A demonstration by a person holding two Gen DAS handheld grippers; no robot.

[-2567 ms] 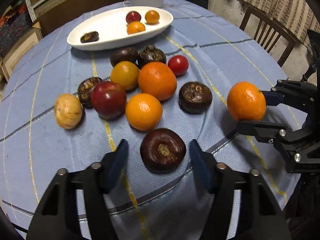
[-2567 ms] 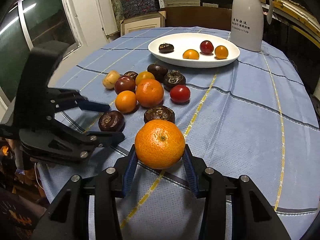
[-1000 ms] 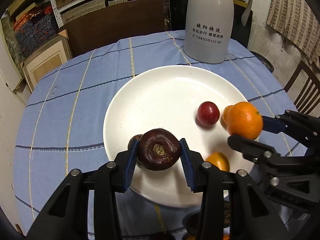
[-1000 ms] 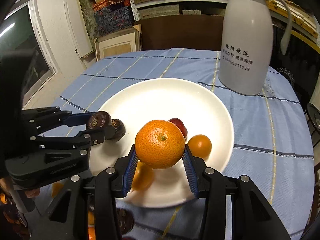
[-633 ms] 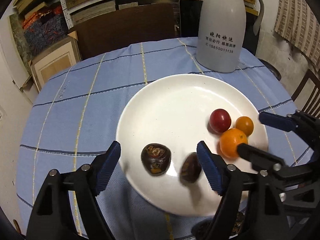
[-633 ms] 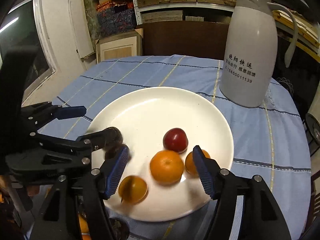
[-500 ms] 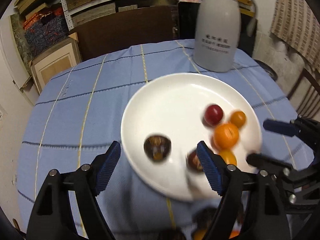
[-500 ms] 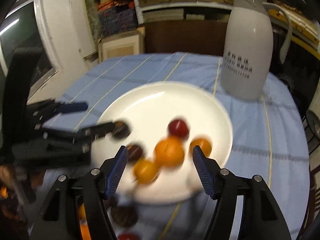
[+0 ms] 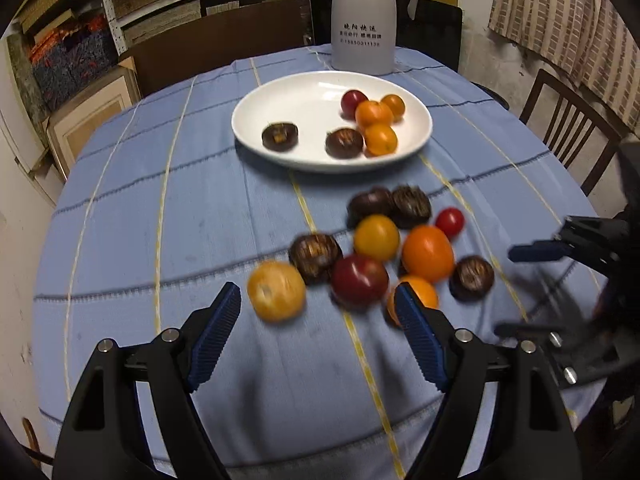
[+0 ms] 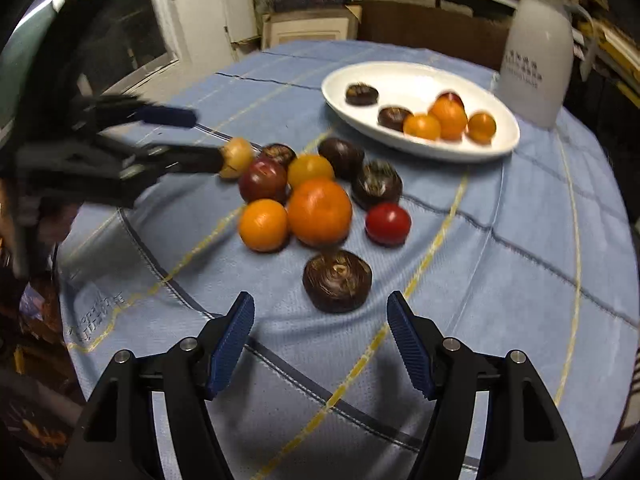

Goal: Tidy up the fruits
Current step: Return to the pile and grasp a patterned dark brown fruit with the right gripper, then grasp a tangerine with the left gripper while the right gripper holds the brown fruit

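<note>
Approaching: you have both grippers low over the pile of loose fruit on the blue tablecloth (image 9: 200,200), each empty.
Left gripper (image 9: 318,334): jaws spread wide, nothing between them; the pale yellow fruit (image 9: 276,297) lies just ahead of its left finger.
Right gripper (image 10: 320,342): jaws likewise parted and unloaded; the dark brown fruit (image 10: 337,286) sits alone just beyond the tips, roughly centred.
Pile: the red apple (image 9: 359,280), the large orange (image 10: 319,212) and the small orange (image 10: 263,224) press against one another; the red tomato (image 10: 387,223) sits slightly apart.
Plate (image 9: 256,120): white, farther back, already carrying six fruits, with the white thermos (image 9: 363,16) behind it.
Risk, crowding: closing your left jaws on the yellow fruit may nudge the touching neighbours and set round fruit rolling.
Risk, edge: the brown fruit lies toward the near edge of the table; a push instead of a pinch could send it off.
Risk, collision: your two grippers work one cluster and may foul each other.
Risk, plate: its right side is packed, so a drop there could knock fruit over the rim.
</note>
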